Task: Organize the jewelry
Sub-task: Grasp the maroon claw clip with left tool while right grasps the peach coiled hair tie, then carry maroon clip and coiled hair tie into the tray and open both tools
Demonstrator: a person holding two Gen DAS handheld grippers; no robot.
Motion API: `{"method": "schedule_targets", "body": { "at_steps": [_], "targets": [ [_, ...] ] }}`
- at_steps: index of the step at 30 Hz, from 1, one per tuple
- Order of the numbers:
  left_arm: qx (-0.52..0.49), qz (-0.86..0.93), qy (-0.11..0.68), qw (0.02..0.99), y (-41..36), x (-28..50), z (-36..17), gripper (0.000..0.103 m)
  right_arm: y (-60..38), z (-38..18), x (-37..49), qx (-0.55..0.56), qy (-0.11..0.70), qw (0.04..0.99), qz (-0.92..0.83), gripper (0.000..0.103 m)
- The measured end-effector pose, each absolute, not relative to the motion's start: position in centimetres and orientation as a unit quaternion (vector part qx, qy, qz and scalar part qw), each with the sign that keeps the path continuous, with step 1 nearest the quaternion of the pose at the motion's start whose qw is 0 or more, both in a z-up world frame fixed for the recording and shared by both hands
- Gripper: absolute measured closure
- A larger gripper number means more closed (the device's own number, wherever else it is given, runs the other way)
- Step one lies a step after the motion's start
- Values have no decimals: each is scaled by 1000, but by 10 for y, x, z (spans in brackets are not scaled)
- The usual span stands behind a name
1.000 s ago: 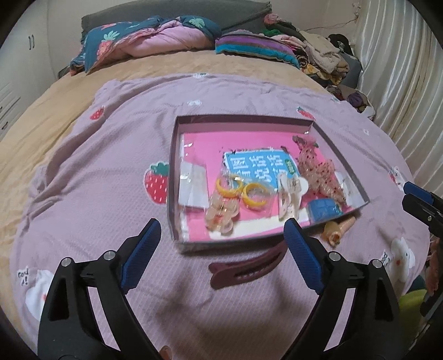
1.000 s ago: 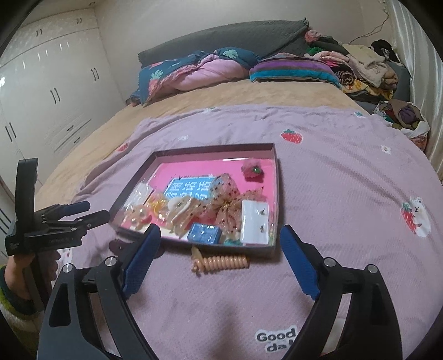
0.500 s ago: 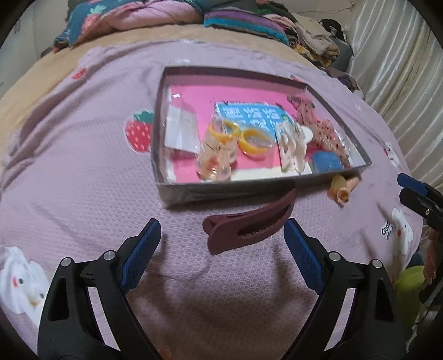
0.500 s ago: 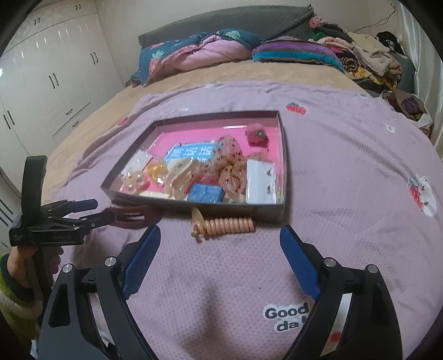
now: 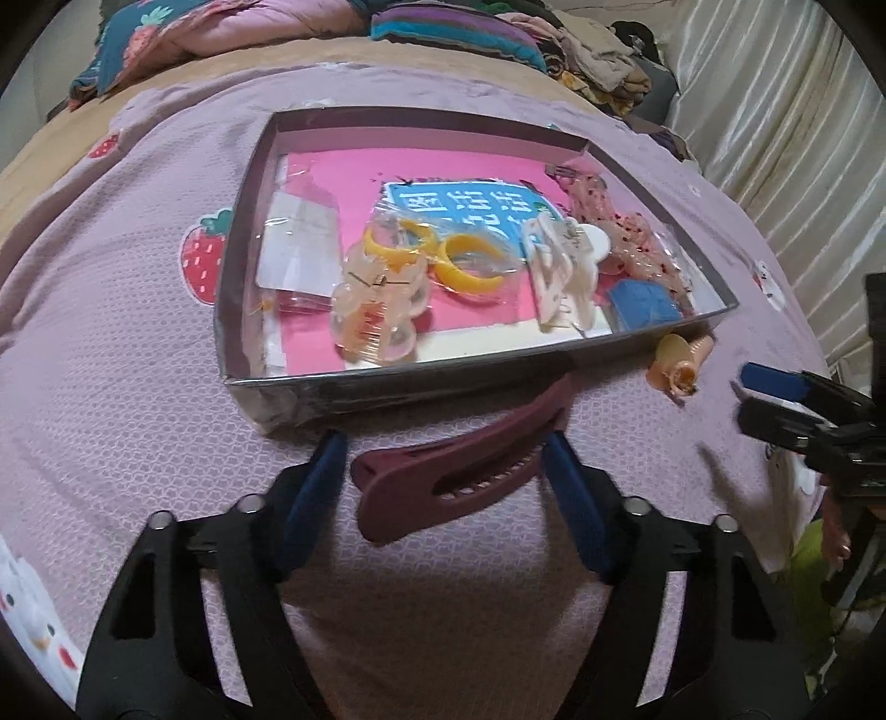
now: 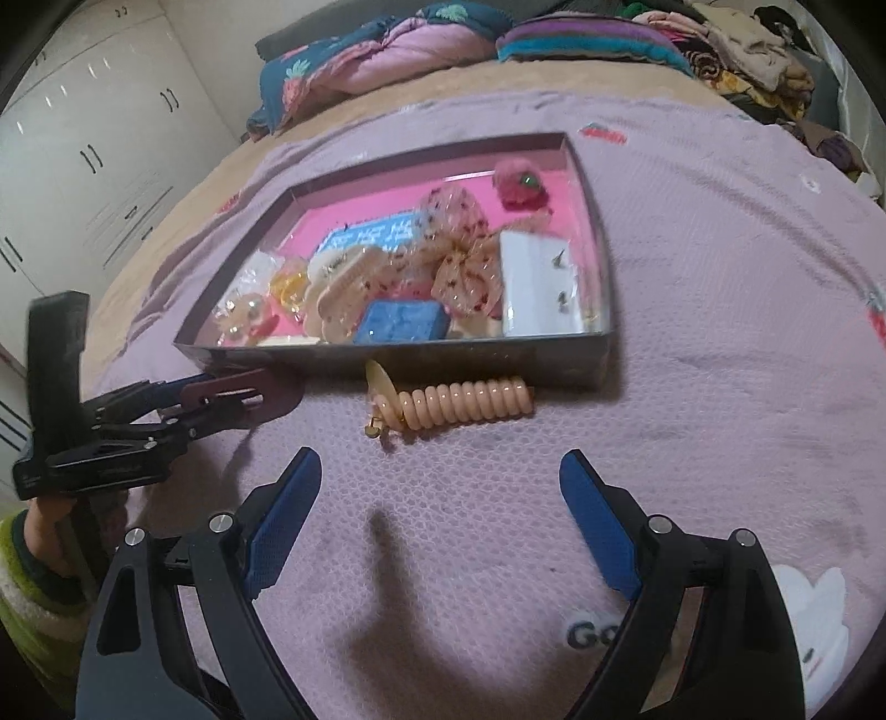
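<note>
A dark red hair clip [image 5: 459, 459] lies on the purple blanket just in front of the grey box [image 5: 387, 382]. My left gripper [image 5: 443, 443] is open, its blue fingers on either side of the clip, touching or nearly touching it. The clip also shows in the right wrist view [image 6: 243, 387] between the left gripper's fingers. A peach spiral hair tie [image 6: 459, 401] lies in front of the box. My right gripper [image 6: 440, 462] is open and empty, a little short of the hair tie. The box holds several hair clips, a bow and small packets.
The box has a pink floor and low walls [image 6: 592, 188]. Folded quilts and clothes [image 6: 387, 50] lie at the far side of the bed. White wardrobes [image 6: 83, 155] stand at the left. A curtain [image 5: 786, 111] hangs at the right.
My left gripper has moved forward and down to the dark red clip, and its fingers have narrowed around it. My right gripper has moved closer to the hair tie.
</note>
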State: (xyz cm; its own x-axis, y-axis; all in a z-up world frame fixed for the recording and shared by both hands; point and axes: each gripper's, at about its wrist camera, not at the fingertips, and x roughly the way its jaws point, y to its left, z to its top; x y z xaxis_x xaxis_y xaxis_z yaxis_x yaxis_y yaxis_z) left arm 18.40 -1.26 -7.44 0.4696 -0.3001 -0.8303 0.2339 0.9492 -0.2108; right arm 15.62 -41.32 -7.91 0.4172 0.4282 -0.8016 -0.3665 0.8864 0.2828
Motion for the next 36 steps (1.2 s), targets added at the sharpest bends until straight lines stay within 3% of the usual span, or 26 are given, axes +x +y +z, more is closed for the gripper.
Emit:
{"method": "schedule_targets", "body": {
  "at_steps": [10,13,15,27,30,36],
  "targets": [
    [-12,-179,495,850,-25,162,-71,70,-395,-96,180,21,477,850,221,16],
    [-10,-189,498,846,-29,154,-73,75,-392,-98,182,14,474,853,217,28],
    [-12,-198,500,843,-32,149,-73,77,-392,-99,183,10,473,853,219,31],
    [23,-233,493,838,-58,165,-74,65,-424,-92,153,17,471,853,222,33],
    [34,-237,493,836,-67,169,-75,86,-436,-84,144,24,465,858,217,33],
    [46,-243,479,842,-81,156,-61,98,-448,-62,127,27,445,868,220,33]
  ]
}}
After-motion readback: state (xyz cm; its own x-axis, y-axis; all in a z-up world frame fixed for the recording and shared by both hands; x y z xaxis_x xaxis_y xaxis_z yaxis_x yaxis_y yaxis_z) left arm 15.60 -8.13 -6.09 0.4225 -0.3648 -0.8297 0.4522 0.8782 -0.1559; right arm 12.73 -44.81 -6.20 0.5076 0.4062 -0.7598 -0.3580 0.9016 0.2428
